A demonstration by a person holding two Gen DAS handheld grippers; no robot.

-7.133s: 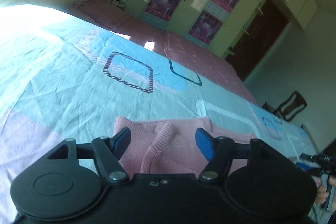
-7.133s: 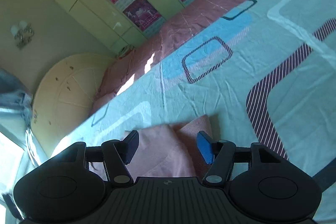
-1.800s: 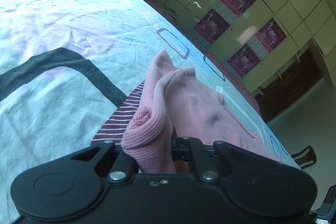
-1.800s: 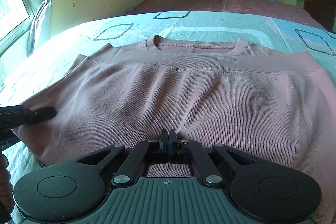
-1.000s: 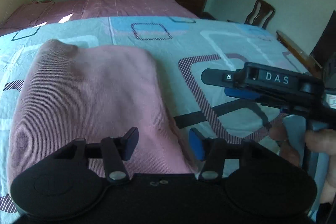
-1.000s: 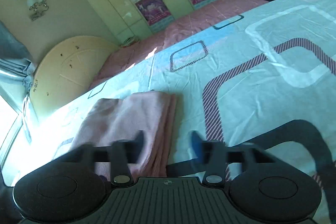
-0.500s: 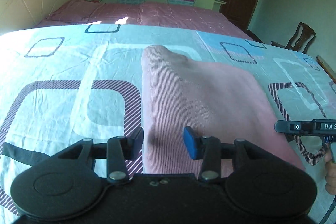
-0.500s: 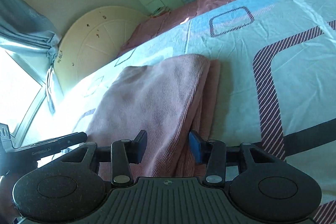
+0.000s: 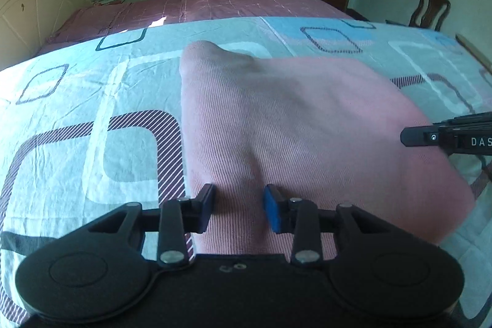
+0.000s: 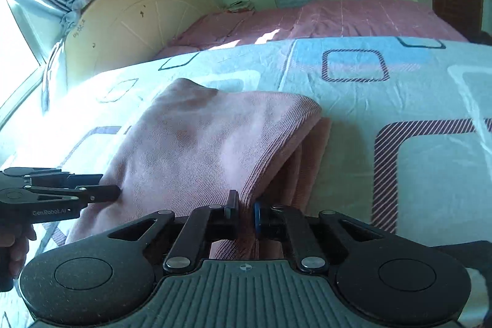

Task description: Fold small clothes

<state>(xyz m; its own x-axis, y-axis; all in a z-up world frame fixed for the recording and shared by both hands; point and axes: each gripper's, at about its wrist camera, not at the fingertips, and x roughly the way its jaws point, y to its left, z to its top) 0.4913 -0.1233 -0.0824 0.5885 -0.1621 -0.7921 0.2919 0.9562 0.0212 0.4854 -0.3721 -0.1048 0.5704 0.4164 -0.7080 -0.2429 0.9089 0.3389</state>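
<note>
Sweater (image 9: 301, 125), pink knit, lies folded on the patterned bed sheet (image 9: 92, 100). Right gripper (image 10: 244, 209) has just been closing and now pinches the near right folded edge. Left gripper (image 9: 238, 206), closing too, stands spread over the near left part, knit between the pads, not yet pressed. Judgement: close left firmly, lift both corners together, keep layers aligned. Readable: "DAS", "GenRobot.AI".

Folded pink garment (image 9: 292, 125) on patterned bedsheet (image 9: 92, 119), left gripper (image 9: 238, 206) jaws closing astride its near edge, right gripper (image 9: 412, 137) at right.
</note>
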